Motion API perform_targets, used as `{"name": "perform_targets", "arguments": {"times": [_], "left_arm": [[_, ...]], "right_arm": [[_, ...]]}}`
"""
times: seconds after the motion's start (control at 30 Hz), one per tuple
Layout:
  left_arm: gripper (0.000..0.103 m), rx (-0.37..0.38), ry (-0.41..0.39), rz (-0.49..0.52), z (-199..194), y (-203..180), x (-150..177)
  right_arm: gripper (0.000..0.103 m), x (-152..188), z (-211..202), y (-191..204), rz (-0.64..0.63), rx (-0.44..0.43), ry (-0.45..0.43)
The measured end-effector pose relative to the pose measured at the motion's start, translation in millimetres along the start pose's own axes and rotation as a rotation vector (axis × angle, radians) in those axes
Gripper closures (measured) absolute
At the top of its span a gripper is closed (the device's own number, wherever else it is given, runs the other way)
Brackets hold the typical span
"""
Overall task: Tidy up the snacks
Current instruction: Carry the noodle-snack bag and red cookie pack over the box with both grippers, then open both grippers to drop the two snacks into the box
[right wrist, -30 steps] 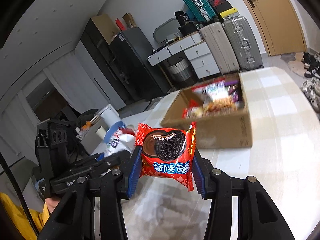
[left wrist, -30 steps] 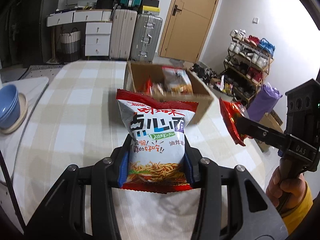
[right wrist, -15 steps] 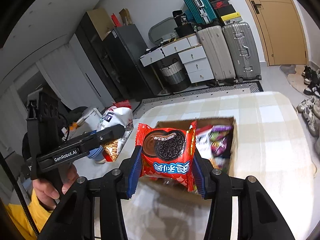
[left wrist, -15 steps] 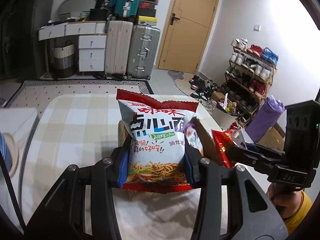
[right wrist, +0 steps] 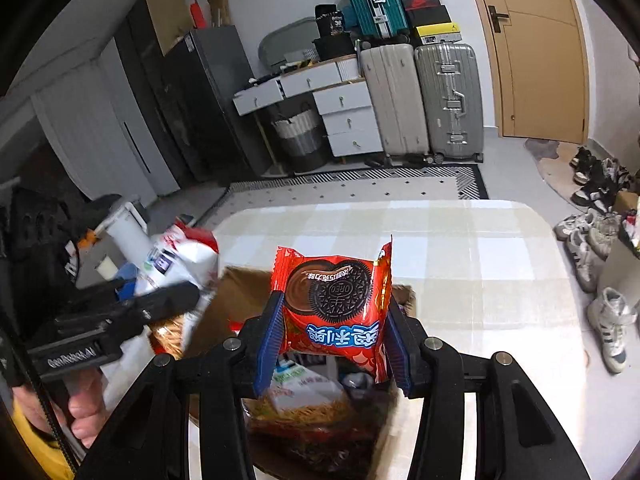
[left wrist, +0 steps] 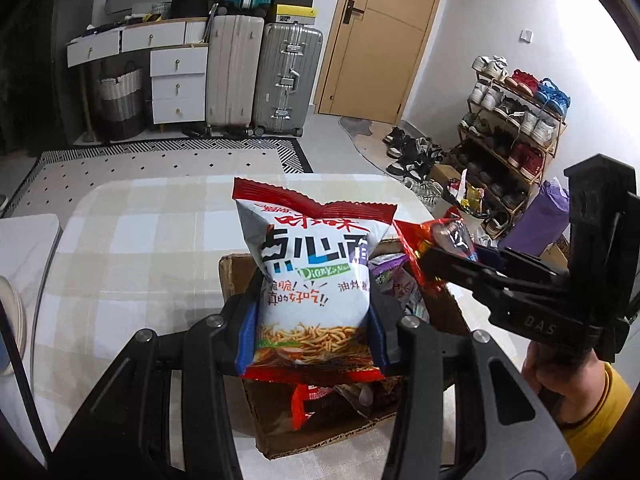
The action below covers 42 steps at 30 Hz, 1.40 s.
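Left gripper [left wrist: 312,320] clamps noodle snack bag [left wrist: 316,280], right gripper [right wrist: 332,332] clamps Oreo pack [right wrist: 334,304], both over cardboard box [left wrist: 280,432]. Lower each inside the walls, then release.

Held noodle bag [left wrist: 316,280] hides most of the cardboard box [left wrist: 236,276].

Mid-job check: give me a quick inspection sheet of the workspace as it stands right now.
Surface: table with pale checked cloth.
Job's things: noodle snack bag and Oreo packet, both held above the open cardboard box, which already holds snack packets.
Clutter: blue bowls at the table's left edge.
Grippers: left gripper shut on noodle snack bag; right gripper shut on Oreo packet.
Cables: nothing seen.
Surroundings: suitcases, white drawers, wooden door, shoe rack.
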State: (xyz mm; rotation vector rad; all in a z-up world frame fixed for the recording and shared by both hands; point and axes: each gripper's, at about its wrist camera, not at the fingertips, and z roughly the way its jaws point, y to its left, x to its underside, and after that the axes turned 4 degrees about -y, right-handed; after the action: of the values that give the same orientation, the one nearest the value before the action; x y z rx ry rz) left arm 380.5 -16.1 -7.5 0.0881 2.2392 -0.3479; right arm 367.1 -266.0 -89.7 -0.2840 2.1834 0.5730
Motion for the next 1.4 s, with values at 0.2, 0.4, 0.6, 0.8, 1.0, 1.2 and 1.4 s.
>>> {"name": "perform_targets", "arguments": {"times": [0.2, 0.4, 0.6, 0.8, 1.0, 1.2, 1.4], "left_arm": [[0.062, -0.003, 0.01, 0.002, 9, 3, -2], [0.062, 0.016, 0.045, -0.004, 14, 6, 5], [0.062, 0.01, 0.068, -0.001, 23, 6, 7], [0.047, 0.015, 0.085, -0.004, 28, 6, 8], [0.043, 0.017, 0.04, 0.005, 12, 4, 4], [0.035, 0.017, -0.007, 0.022, -9, 0, 0], [0.026, 0.015, -0.043, 0.008, -24, 3, -5]], "right_arm": [[0.056, 1, -3, 3, 0.037, -0.066, 0.007], [0.056, 17, -9, 20, 0.008, -0.113, 0.038], [0.056, 25, -3, 20, -0.006, -0.058, 0.059], [0.056, 19, -7, 12, 0.02, -0.049, 0.033], [0.056, 10, -4, 5, 0.04, -0.023, 0.034], [0.056, 8, 0, 7, 0.049, -0.044, 0.055], [0.056, 15, -1, 23, 0.006, -0.088, 0.064]]}}
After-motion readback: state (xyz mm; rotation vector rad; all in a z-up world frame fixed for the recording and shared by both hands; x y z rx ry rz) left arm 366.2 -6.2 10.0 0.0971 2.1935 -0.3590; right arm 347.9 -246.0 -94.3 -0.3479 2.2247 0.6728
